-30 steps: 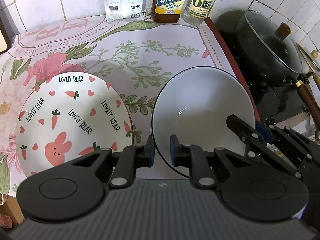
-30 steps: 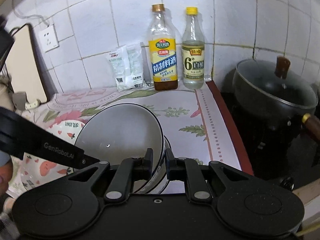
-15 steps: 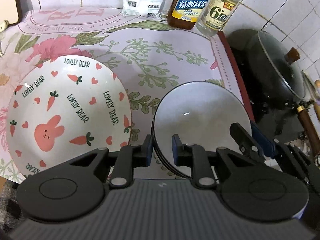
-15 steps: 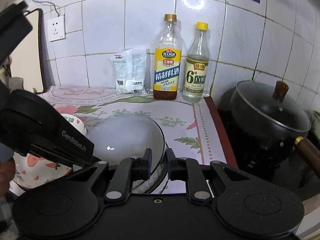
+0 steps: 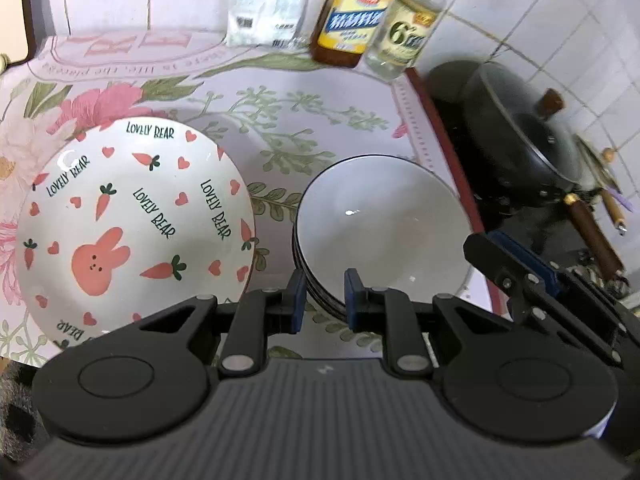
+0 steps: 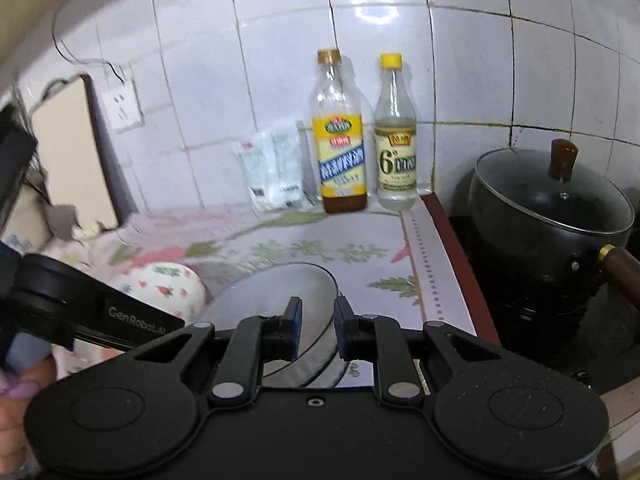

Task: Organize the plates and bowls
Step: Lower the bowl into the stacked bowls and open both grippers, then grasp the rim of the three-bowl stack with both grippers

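A stack of white bowls with dark rims [image 5: 380, 232] sits on the floral mat [image 5: 280, 128]. To its left lies a white "Lovely Bear" plate with carrots and a rabbit [image 5: 132, 220]. My left gripper [image 5: 324, 296] is slightly open and empty, its fingers just in front of the stack's near left rim. My right gripper [image 6: 316, 330] is slightly open and empty, above the near rim of the bowl stack [image 6: 280, 300]. The plate [image 6: 168, 284] shows at the left in the right wrist view. The right gripper's fingers [image 5: 512, 264] also show at the stack's right side.
Two bottles [image 6: 340, 140] [image 6: 396, 136] and a white packet [image 6: 276, 172] stand against the tiled wall. A black lidded pot [image 6: 548, 208] with a wooden handle sits on the stove to the right. A wall socket [image 6: 122, 102] and a cutting board [image 6: 72, 152] are at left.
The white bowl was tilted in the air a second ago; it now rests level on the stack. Both grippers' jaws have widened a little and pulled back from its rim.
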The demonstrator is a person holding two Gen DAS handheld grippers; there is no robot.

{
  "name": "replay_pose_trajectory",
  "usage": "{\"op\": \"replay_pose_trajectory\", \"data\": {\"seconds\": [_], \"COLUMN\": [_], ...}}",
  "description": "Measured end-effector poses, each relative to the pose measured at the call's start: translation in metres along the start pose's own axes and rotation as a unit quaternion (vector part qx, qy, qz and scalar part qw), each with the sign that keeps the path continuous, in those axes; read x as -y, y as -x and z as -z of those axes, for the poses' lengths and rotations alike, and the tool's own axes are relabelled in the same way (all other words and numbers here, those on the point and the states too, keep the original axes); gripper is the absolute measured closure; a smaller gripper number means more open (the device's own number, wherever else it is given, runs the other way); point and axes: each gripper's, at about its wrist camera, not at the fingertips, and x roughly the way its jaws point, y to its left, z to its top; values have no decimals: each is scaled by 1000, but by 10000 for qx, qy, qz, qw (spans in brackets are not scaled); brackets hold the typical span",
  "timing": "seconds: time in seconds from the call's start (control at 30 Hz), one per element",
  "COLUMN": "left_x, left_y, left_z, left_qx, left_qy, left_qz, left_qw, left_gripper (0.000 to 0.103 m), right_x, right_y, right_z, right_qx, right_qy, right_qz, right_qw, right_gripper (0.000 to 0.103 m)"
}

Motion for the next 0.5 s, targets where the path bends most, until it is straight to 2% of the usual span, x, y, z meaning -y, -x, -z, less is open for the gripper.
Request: {"op": "replay_pose_trajectory", "data": {"seconds": [0.23, 0.3, 0.5], "left_x": [-2, -4, -7], "left_y": [38, 45, 55], "left_z": [22, 29, 51], "left_qx": [541, 725, 1266], "left_qy": [-405, -474, -637], "left_qz": [307, 365, 570], "left_qw": [9972, 9956, 9883], "left_gripper": [85, 85, 85], "right_x": [-5, -6, -10], "right_y": [27, 36, 53], "right_z": [15, 22, 40], "right_qx": [48, 124, 574], "right_qy": [262, 345, 491], "right_qz": [-93, -163, -121], "right_qw": [9996, 9992, 9971], "right_gripper": [78, 70, 63]}}
